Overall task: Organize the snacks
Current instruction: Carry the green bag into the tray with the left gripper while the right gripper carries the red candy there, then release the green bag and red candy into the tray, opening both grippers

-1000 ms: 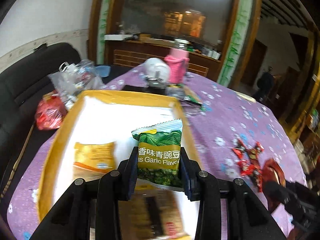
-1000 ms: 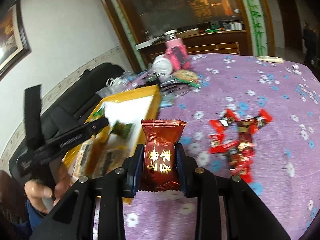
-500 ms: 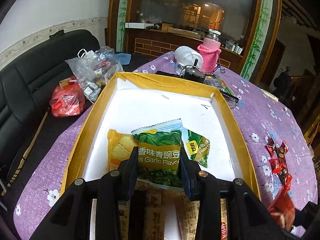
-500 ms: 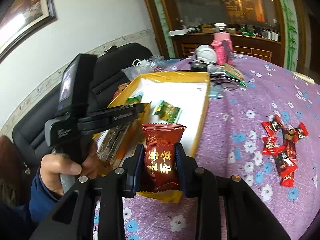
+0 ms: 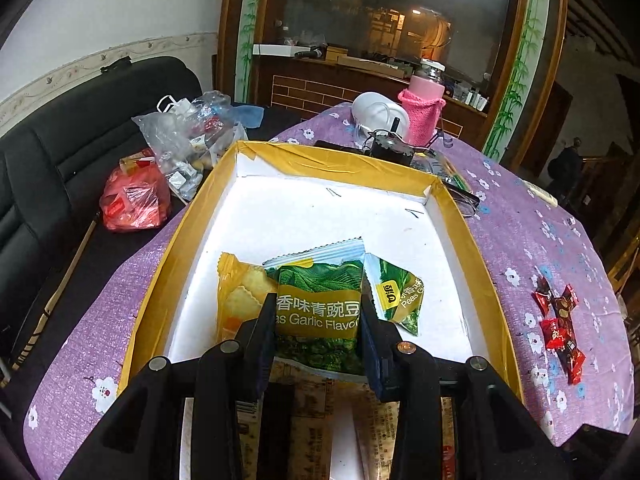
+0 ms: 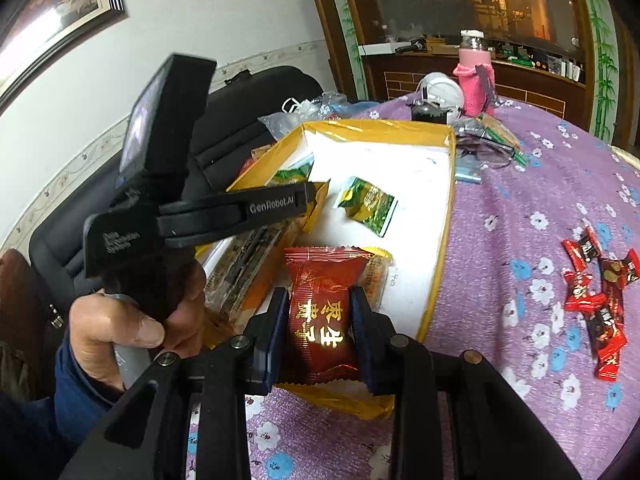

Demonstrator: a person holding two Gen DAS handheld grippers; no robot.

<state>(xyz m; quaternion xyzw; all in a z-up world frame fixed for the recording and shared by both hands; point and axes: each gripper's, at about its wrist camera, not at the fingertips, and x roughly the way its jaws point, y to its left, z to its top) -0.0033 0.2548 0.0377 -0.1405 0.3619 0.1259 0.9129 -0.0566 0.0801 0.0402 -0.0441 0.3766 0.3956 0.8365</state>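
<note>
My left gripper (image 5: 318, 320) is shut on a green pea snack packet (image 5: 318, 300) and holds it over the near half of a yellow-rimmed white box (image 5: 452, 216). A second green pea packet (image 5: 396, 296) and a yellow cracker packet (image 5: 236, 292) lie in the box, with brown bars at its near end. My right gripper (image 6: 320, 316) is shut on a dark red snack packet (image 6: 324, 312) over the box's near right corner (image 6: 440, 268). The left gripper also shows in the right wrist view (image 6: 308, 196).
Several red candies (image 6: 600, 292) lie on the purple flowered tablecloth (image 6: 520, 184) right of the box. A pink bottle (image 5: 422, 112), white bowl (image 5: 378, 114) and glasses (image 5: 464, 196) stand behind it. Plastic bags (image 5: 188, 140) and a red bag (image 5: 134, 200) lie on the black sofa at left.
Both grippers have moved left over the box, each still holding its packet. The left gripper has pushed a little further in over the box.
</note>
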